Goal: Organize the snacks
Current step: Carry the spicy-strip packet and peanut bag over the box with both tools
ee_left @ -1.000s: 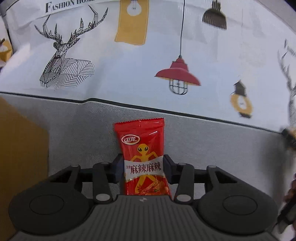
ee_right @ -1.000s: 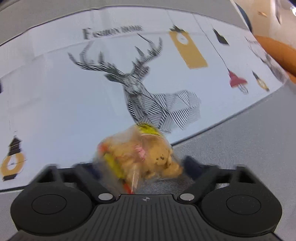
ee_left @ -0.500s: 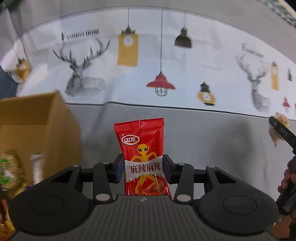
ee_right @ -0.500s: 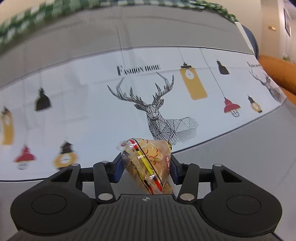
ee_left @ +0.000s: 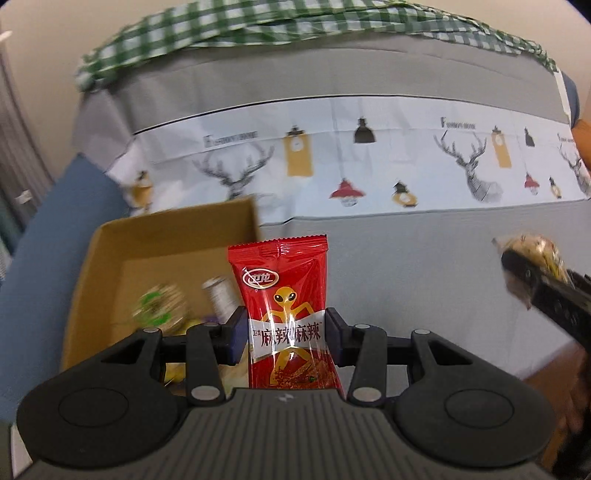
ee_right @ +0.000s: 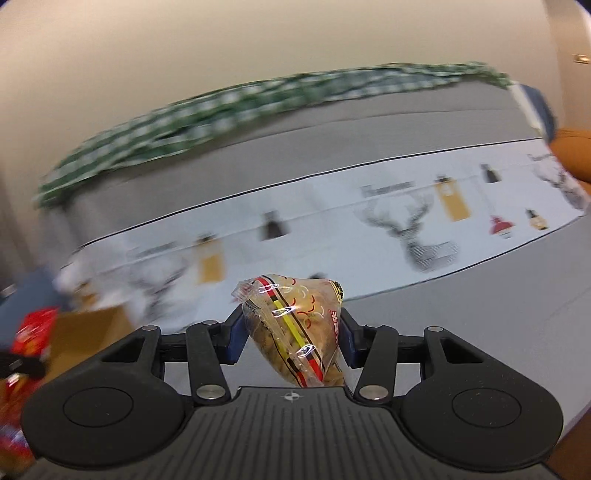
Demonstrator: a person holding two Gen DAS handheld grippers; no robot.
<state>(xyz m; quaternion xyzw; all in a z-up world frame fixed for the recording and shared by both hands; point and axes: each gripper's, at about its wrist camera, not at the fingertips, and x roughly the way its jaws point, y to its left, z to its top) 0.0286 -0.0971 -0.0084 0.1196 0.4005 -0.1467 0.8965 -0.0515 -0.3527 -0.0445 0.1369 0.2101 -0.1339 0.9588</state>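
Observation:
A red snack packet [ee_left: 280, 288] with a yellow alien figure stands upright between the pads of my left gripper [ee_left: 286, 332], which is shut on it. Below and to the left lies an open cardboard box [ee_left: 173, 236] holding a green packet [ee_left: 159, 304] and other snacks, blurred. My right gripper [ee_right: 291, 336] is shut on a clear bag of brown snacks [ee_right: 295, 325]. In the left wrist view that bag [ee_left: 539, 247] and the right gripper's fingers [ee_left: 524, 280] show at the right edge. The right wrist view has the box [ee_right: 88, 325] and the red packet [ee_right: 35, 328] at far left.
A grey cushioned surface carries a white cloth [ee_left: 369, 166] printed with deer and lamps. A green checked cloth [ee_left: 258, 26] lies along its back edge against a beige wall. Blue upholstery [ee_left: 55, 229] is to the left of the box, an orange cushion [ee_right: 572, 151] at far right.
Both grippers have risen and drawn back from the printed cloth. The box has come into the left view. The right fingers have closed in on the clear bag.

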